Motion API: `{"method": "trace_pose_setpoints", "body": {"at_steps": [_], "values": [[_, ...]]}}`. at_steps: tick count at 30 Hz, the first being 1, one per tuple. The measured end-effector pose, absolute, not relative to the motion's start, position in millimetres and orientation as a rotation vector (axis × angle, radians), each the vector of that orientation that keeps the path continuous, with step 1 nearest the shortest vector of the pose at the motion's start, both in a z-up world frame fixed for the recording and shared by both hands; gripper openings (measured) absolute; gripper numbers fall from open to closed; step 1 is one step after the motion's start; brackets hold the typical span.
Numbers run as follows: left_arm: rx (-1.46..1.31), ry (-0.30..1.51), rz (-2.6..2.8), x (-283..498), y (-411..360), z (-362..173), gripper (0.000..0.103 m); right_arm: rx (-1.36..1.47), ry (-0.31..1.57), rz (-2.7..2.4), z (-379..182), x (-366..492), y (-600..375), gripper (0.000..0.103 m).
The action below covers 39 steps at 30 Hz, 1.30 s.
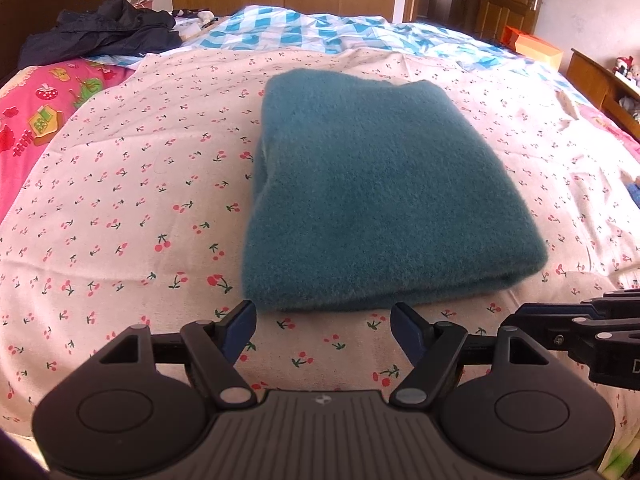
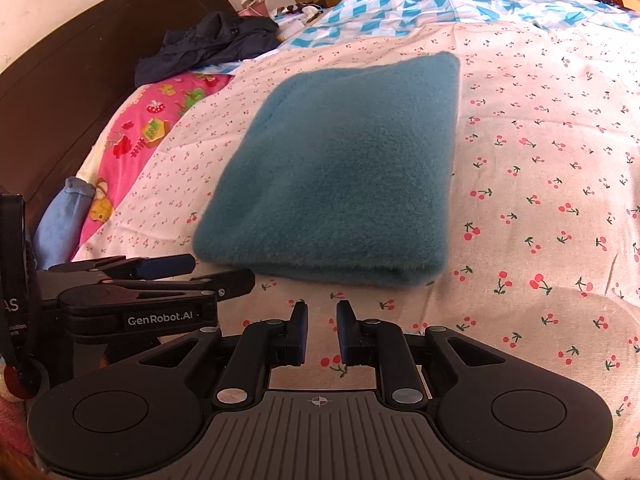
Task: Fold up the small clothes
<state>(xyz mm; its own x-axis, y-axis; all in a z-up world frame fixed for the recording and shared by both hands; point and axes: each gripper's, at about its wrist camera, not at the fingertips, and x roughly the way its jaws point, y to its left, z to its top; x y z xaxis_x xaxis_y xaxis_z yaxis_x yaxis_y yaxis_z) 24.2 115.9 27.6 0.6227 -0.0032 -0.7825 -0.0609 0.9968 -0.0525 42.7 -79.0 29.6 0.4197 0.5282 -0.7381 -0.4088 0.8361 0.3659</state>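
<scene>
— Well, where is the garment placed relative to each claw?

— A teal fleece garment [image 1: 384, 184] is seen lying folded into a thick rectangle on the cherry-print sheet [image 1: 132, 184] of the bed, just ahead of both claws. From the left claw [image 1: 322, 332] its near folded edge is found directly in front and slightly to the right; from the right claw [image 2: 322, 330] it is found ahead and a little to the left.

— And how are the claws set?

— The left claw is spread wide, nothing being held between its pads. The right claw is drawn narrow, a small gap being left, and nothing is gripped there either. The two are kept close side by side, the left one being visible at the right claw's left.

— What could go wrong from here?

— The stack could be undone if the near edge is caught by only its top layer; the fleece is thick and the layers are probably slid apart easily. The sheet beneath could also be pinched together with the garment, since it is soft and loose, and the fold would then be dragged askew. The claws could also be knocked together, being so near each other.
</scene>
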Motion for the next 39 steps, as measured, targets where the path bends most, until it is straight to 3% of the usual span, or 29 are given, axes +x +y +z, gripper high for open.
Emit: {"method": "trace_pose_setpoints", "body": {"at_steps": [35, 39], "values": [[-0.093, 1.003, -0.007, 32.9, 118.6, 20.3, 0.079, 0.138, 0.966, 0.572, 31.2, 38.4, -78.4, 0.018], [-0.082, 1.003, 0.008, 32.6, 116.5, 20.3, 0.079, 0.119, 0.956, 0.558, 31.1, 38.0, -77.7, 0.026]]}}
